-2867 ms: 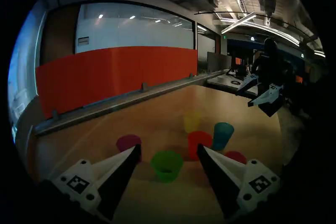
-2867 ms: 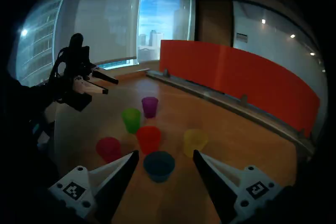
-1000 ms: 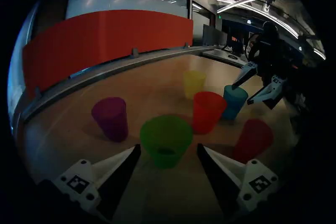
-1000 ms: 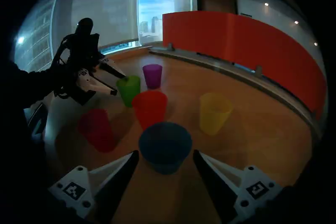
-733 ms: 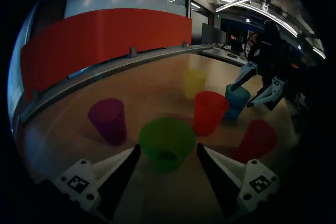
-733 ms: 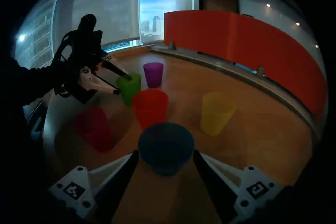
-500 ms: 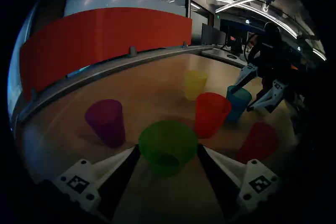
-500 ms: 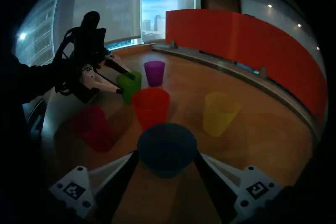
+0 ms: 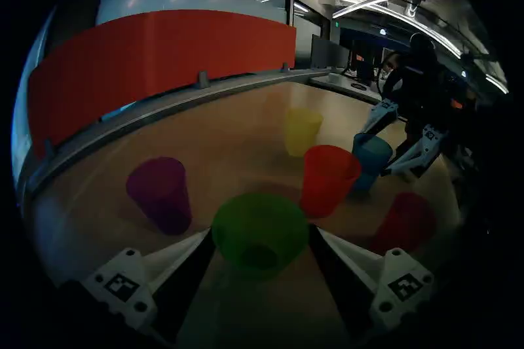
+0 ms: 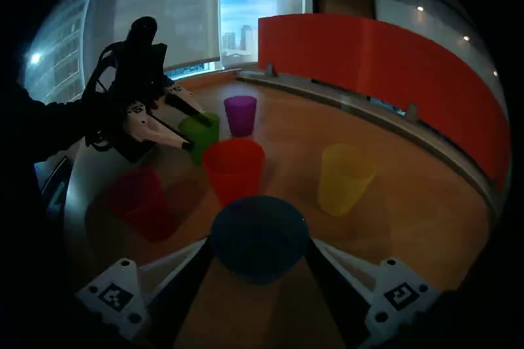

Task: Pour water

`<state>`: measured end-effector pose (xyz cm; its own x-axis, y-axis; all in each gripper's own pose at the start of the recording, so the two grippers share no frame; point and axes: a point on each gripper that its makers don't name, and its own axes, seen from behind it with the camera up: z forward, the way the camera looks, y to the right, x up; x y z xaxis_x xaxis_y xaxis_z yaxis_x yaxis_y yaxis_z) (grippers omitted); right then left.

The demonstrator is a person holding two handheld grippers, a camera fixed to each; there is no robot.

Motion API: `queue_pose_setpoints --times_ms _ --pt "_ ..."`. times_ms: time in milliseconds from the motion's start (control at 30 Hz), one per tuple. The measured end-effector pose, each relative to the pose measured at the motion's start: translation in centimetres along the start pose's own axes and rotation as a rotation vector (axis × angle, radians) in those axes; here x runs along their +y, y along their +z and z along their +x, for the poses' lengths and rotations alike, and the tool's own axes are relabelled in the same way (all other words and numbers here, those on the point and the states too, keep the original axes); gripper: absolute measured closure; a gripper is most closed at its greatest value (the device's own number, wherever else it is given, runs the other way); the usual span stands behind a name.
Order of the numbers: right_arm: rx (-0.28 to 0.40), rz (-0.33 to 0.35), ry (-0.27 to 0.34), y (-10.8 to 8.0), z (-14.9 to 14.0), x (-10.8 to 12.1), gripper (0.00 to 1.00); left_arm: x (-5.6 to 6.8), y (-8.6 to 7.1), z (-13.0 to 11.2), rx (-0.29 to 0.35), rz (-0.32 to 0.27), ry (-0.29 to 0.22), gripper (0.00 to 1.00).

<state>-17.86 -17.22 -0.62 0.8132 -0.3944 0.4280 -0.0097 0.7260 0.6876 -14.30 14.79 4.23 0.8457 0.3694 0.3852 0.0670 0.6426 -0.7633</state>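
A green cup [image 9: 260, 244] stands upright on the wooden table [image 9: 216, 146], right between the fingers of my left gripper [image 9: 260, 231]. That gripper is open and its fingertips flank the cup's rim. In the right gripper view, a blue cup [image 10: 259, 244] sits the same way inside my open right gripper [image 10: 260, 239]. Farther off in the left gripper view, the right gripper [image 9: 373, 152] straddles the blue cup [image 9: 372, 158]. The right gripper view shows the left gripper [image 10: 202, 133] straddling the green cup [image 10: 200, 139], held by a dark-sleeved arm [image 10: 59, 126].
Other upright cups crowd close: orange-red [image 9: 327, 179], yellow [image 9: 301, 130], purple [image 9: 159, 193] and dark red [image 9: 406, 221]. They appear again as orange-red [image 10: 232, 169], yellow [image 10: 344, 177], purple [image 10: 240, 114] and dark red [image 10: 141, 202]. A red partition [image 9: 157, 54] with a rail lines the table's far edge.
Both grippers have come down and forward toward the table. The green cup and the blue cup now sit deeper between their fingers. No cup has moved.
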Motion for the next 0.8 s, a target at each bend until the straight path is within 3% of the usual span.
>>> queue_pose_setpoints --times_ms 167,333,467,800 --pt "0.002 0.002 0.002 0.17 0.12 0.04 0.00 -0.09 0.15 0.08 0.002 -0.002 -0.008 0.00" --pt "0.007 0.005 0.007 0.25 0.15 0.03 0.07 -0.11 0.16 0.18 0.003 -0.005 -0.014 0.01" --pt "0.011 0.009 0.007 0.20 0.13 -0.04 0.10 -0.17 0.17 0.14 -0.003 -0.005 -0.015 0.11" --pt "0.014 0.009 0.005 0.17 0.11 0.08 0.10 0.00 0.06 0.06 -0.015 -0.010 -0.007 0.13"
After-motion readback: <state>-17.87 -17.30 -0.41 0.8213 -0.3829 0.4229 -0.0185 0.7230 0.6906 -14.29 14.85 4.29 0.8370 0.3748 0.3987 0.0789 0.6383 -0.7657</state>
